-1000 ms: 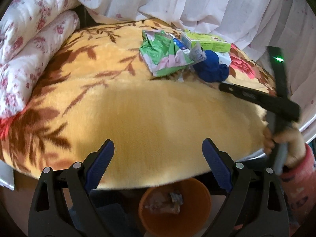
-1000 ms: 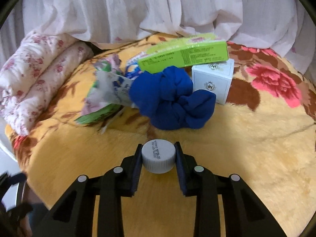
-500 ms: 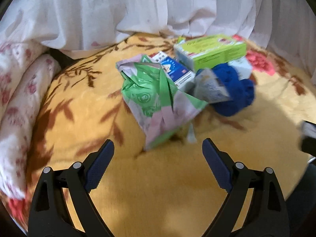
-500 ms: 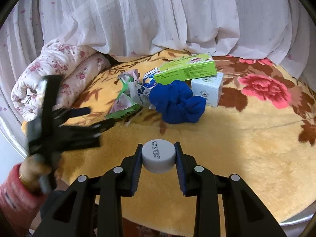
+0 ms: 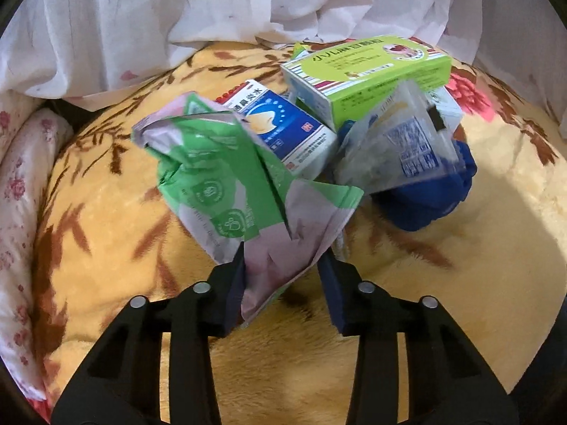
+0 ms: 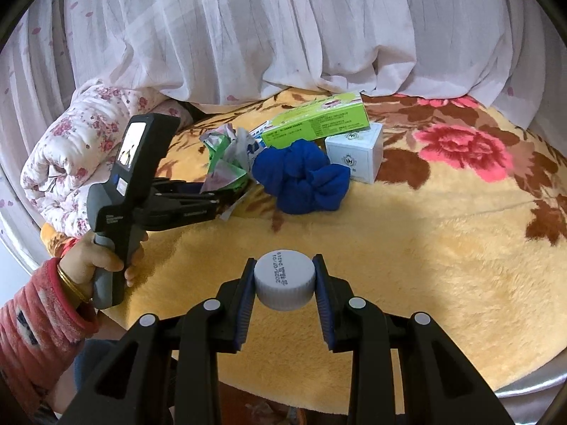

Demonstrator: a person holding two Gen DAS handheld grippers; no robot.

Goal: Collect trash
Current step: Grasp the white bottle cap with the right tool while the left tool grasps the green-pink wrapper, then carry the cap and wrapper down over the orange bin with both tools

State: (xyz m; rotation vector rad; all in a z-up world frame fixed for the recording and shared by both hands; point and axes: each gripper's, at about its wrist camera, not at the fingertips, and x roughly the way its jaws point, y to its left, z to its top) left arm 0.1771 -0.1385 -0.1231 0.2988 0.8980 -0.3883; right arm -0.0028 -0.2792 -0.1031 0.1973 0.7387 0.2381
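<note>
A crumpled green and pink wrapper [image 5: 244, 191] lies on the yellow floral blanket [image 5: 443, 318]. My left gripper [image 5: 283, 269] has its jaws closed on the wrapper's lower corner; it also shows in the right wrist view [image 6: 216, 200] at the wrapper [image 6: 223, 163]. Behind the wrapper are a blue and white box [image 5: 283, 124], a green box [image 5: 368, 71], a clear plastic packet [image 5: 400, 141] and a blue cloth [image 5: 432, 198]. My right gripper [image 6: 284, 281] is shut on a white bottle cap [image 6: 284, 279], held above the blanket, well short of the pile.
A small white box [image 6: 358, 156] stands beside the blue cloth [image 6: 301, 180]. A rolled floral quilt [image 6: 71, 156] lies at the left edge. White curtains [image 6: 283, 35] hang behind. The blanket's rim drops off at the lower right [image 6: 531, 382].
My left gripper moved forward to the pile and closed its jaws on the wrapper. My right gripper drew back from the pile, still holding the cap.
</note>
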